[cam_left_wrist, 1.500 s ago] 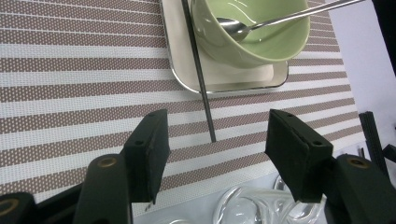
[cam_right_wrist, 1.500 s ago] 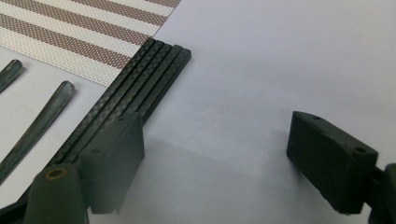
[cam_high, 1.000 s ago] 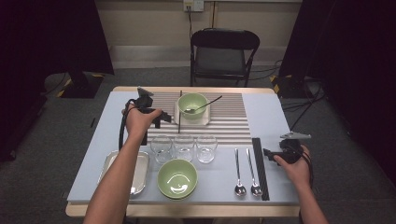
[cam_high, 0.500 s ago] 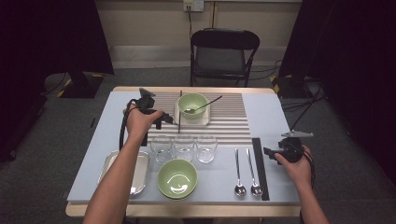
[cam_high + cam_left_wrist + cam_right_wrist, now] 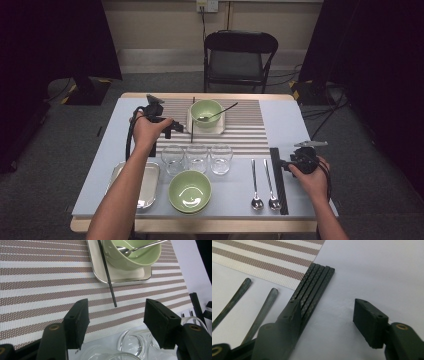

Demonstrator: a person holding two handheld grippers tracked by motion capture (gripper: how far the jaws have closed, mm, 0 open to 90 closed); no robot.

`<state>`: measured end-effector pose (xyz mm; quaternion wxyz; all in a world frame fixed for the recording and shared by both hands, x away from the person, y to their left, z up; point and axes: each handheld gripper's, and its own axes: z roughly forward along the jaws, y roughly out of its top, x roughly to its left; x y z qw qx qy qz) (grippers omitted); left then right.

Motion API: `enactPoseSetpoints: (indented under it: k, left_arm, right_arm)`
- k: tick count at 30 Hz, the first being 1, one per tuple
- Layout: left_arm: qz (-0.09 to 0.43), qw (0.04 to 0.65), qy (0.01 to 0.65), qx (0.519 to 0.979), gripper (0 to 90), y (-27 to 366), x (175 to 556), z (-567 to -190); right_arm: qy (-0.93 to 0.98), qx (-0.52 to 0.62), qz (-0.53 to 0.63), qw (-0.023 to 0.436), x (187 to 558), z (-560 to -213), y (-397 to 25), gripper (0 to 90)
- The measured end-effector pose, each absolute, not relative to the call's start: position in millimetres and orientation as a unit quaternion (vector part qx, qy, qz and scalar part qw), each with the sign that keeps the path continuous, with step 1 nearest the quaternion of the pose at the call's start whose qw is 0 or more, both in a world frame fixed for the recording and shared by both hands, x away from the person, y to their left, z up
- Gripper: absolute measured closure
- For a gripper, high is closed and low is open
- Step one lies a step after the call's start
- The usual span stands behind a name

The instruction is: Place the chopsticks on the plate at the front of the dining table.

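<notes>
My left gripper (image 5: 178, 126) hovers open over the striped placemat (image 5: 240, 131), just left of a single black chopstick (image 5: 193, 120). In the left gripper view its jaws (image 5: 116, 312) stand wide apart, and the chopstick (image 5: 110, 282) leans on the white square plate (image 5: 120, 276) under a green bowl (image 5: 132, 255) holding a spoon. My right gripper (image 5: 285, 164) is open at the table's right front, beside a bundle of black chopsticks (image 5: 278, 180). In the right gripper view its jaws (image 5: 328, 307) are apart, the left one over the bundle (image 5: 317, 282).
Three clear glasses (image 5: 197, 157) stand in a row mid-table. A second green bowl (image 5: 190, 191) and a metal tray (image 5: 145, 182) sit at the front left. Two spoons (image 5: 262, 182) lie left of the chopstick bundle. A folding chair (image 5: 240, 57) stands beyond the table.
My right gripper has edged slightly left toward the black chopstick bundle. The left gripper has hardly moved.
</notes>
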<state>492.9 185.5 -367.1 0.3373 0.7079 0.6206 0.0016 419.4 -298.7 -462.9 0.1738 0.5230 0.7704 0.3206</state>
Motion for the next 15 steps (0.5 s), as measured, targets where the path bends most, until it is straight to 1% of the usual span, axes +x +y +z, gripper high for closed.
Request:
enactPoseSetpoints:
  k: [5, 12, 15]
  left_arm:
    - [0.002, 0.338, 0.622, 0.707, 37.3, 187.5, 492.3, -366.8]
    - [0.002, 0.336, 0.623, 0.707, 37.7, 185.9, 491.7, -366.9]
    - [0.002, 0.333, 0.619, 0.711, 37.9, 185.9, 492.1, -367.2]
  right_arm:
    - [0.769, 0.528, 0.319, 0.170, 419.2, -461.8, -296.3, 45.9]
    - [0.766, 0.533, 0.325, 0.157, 419.0, -461.3, -295.6, 55.8]
    - [0.764, 0.536, 0.326, 0.153, 418.9, -461.0, -295.2, 57.9]
